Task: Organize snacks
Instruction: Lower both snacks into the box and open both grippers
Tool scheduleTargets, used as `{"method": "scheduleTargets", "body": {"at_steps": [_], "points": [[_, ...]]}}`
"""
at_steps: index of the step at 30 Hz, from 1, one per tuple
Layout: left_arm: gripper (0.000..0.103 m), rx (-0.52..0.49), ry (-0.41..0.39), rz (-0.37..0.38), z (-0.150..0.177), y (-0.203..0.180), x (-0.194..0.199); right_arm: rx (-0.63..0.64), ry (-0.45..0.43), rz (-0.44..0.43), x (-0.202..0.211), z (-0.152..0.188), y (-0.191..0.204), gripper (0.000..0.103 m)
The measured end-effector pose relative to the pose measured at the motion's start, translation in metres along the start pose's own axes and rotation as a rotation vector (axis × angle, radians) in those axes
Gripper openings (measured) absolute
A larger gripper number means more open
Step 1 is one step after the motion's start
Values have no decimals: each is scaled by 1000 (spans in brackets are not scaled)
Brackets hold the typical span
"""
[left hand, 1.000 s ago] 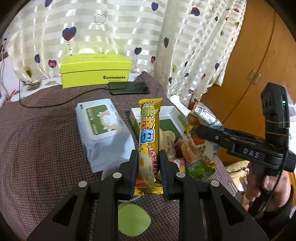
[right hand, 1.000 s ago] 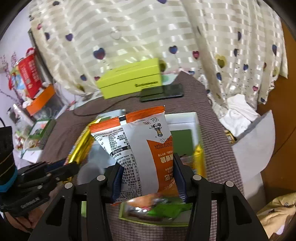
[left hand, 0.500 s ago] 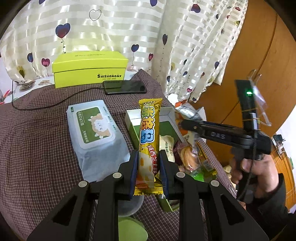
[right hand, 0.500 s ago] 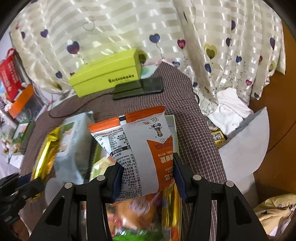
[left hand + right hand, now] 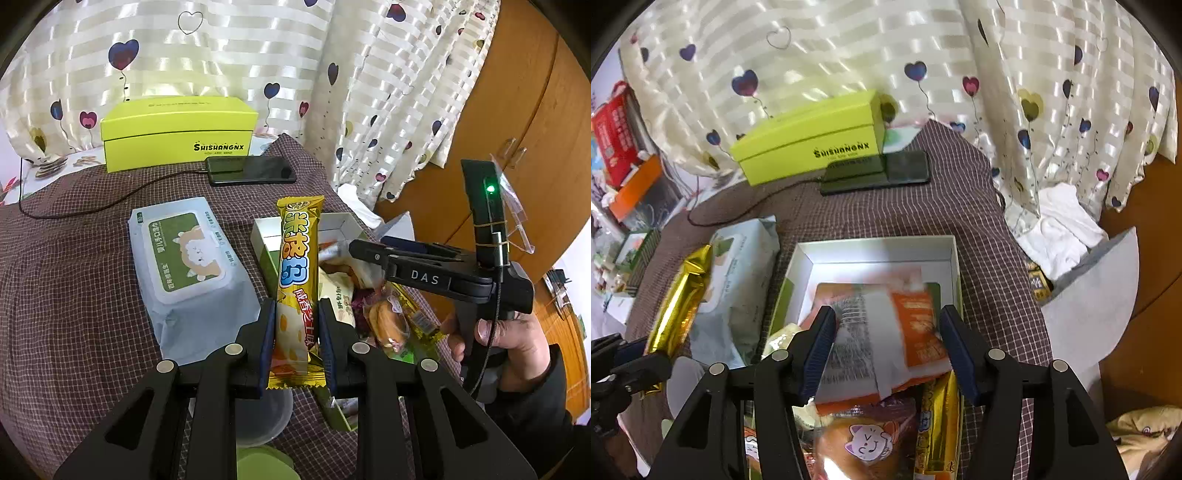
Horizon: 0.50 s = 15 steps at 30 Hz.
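Observation:
My left gripper (image 5: 297, 306) is shut on a long yellow snack bar (image 5: 299, 258) and holds it upright above the checked cloth, beside the white snack box (image 5: 343, 221). In the right wrist view that bar (image 5: 679, 302) shows at the left. My right gripper (image 5: 888, 317) hangs over the box (image 5: 879, 243) with its jaws opening. An orange and white snack bag (image 5: 886, 332) lies blurred between the fingers, apart from the pads, on top of other snacks in the box. A bun packet with a cat sticker (image 5: 864, 439) sits below it.
A wet wipes pack (image 5: 184, 258) lies left of the box. A lime-green carton (image 5: 177, 133) and a phone (image 5: 251, 173) on a cable are at the back by the curtain. A wooden cupboard (image 5: 535, 110) stands to the right. A person's hand (image 5: 509, 332) holds the right gripper.
The right gripper came down over the box and its jaws spread, and the orange and white bag slipped down out of the grip into the box. The left gripper kept hold of the yellow bar.

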State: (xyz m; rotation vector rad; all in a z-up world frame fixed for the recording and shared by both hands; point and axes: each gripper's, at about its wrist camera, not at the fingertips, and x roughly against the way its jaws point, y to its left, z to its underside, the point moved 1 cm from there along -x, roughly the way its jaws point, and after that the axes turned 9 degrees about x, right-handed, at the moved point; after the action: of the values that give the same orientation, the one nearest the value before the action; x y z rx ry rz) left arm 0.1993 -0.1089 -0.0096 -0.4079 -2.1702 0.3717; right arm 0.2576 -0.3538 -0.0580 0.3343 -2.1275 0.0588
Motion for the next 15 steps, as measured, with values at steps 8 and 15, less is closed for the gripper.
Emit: {"method": "scheduleTargets", "body": {"at_steps": [8, 15], "points": [[23, -2, -5, -3, 0, 0, 2, -100, -63, 17, 16, -5, -18, 49], [23, -6, 2, -2, 0, -2, 2, 1, 41, 35, -11, 0, -4, 48]]}}
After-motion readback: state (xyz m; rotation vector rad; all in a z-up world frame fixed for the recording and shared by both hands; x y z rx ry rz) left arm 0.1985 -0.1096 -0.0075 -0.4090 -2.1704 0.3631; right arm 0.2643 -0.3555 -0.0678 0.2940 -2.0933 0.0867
